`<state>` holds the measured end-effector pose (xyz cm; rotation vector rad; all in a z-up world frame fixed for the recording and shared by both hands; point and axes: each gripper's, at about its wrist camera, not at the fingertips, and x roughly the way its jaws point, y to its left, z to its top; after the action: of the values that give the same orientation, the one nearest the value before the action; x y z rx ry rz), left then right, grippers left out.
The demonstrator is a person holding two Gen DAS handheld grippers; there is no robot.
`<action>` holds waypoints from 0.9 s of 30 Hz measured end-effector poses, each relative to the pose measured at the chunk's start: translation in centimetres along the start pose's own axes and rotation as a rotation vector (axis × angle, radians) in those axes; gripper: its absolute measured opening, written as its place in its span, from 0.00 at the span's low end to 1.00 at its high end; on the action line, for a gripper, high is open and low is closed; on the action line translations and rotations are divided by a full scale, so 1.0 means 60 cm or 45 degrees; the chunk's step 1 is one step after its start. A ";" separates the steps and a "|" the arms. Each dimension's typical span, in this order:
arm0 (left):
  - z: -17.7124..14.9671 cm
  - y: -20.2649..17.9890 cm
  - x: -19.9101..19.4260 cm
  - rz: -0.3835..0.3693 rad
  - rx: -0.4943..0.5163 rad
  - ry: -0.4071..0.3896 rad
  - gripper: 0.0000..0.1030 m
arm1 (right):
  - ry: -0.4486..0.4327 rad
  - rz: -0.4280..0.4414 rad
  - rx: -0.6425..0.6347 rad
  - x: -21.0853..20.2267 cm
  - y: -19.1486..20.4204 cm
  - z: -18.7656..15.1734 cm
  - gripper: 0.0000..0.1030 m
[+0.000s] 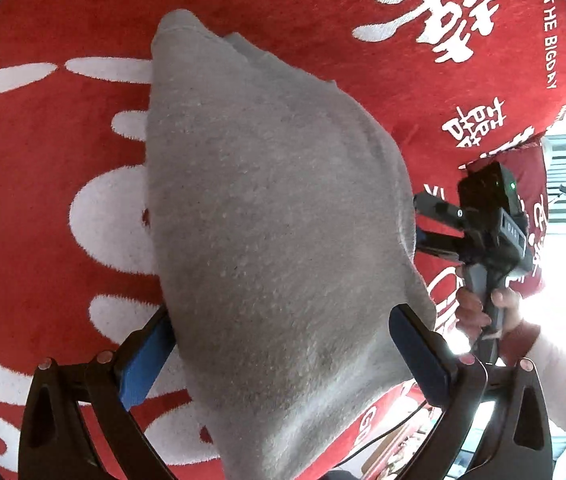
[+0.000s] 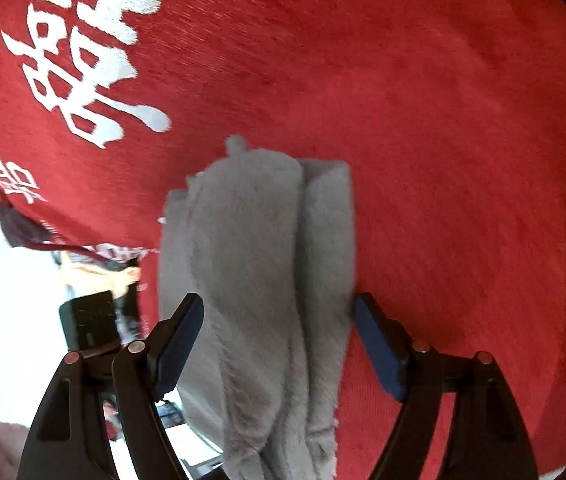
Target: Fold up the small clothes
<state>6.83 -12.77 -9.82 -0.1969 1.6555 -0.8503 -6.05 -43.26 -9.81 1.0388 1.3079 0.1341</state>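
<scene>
A folded grey cloth (image 1: 275, 216) lies on a red rug (image 1: 63, 128) with white lettering, its layers bunched into ridges; the rug's edge gives way to a bright floor beyond. The left gripper (image 1: 283, 344) stands with jaws wide apart, the cloth's near end lying between its blue pads; the right gripper (image 2: 277, 344) likewise straddles the cloth with jaws apart, neither clamped; a hand (image 1: 483, 308) in a pale sleeve grips the right tool's handle.
</scene>
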 end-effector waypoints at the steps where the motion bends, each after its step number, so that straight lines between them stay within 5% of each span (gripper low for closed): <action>1: -0.001 0.001 0.000 -0.008 0.000 -0.005 1.00 | 0.014 0.030 -0.009 0.004 0.002 0.005 0.79; 9: -0.006 0.004 0.030 0.035 -0.013 -0.005 1.00 | 0.060 0.073 -0.015 0.049 0.017 0.021 0.78; 11: -0.008 -0.003 0.029 0.060 0.001 -0.016 1.00 | 0.040 0.044 0.039 0.045 0.012 0.015 0.63; 16: -0.005 0.011 0.014 0.053 -0.078 -0.071 0.67 | 0.007 -0.052 0.093 0.036 0.007 0.008 0.44; 18: -0.008 0.024 0.007 0.019 -0.126 -0.078 0.66 | -0.001 -0.083 0.073 0.037 0.018 0.004 0.44; 23: -0.009 0.017 0.011 0.058 -0.084 -0.068 0.71 | 0.042 -0.079 0.060 0.021 0.015 -0.011 0.69; 27: -0.004 0.001 0.023 0.061 -0.034 -0.051 0.75 | 0.100 -0.001 0.031 0.009 -0.007 -0.028 0.69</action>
<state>6.27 -13.39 -10.94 -0.1910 1.6289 -0.7836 -7.47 -42.23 -10.30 1.0627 1.3837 0.1603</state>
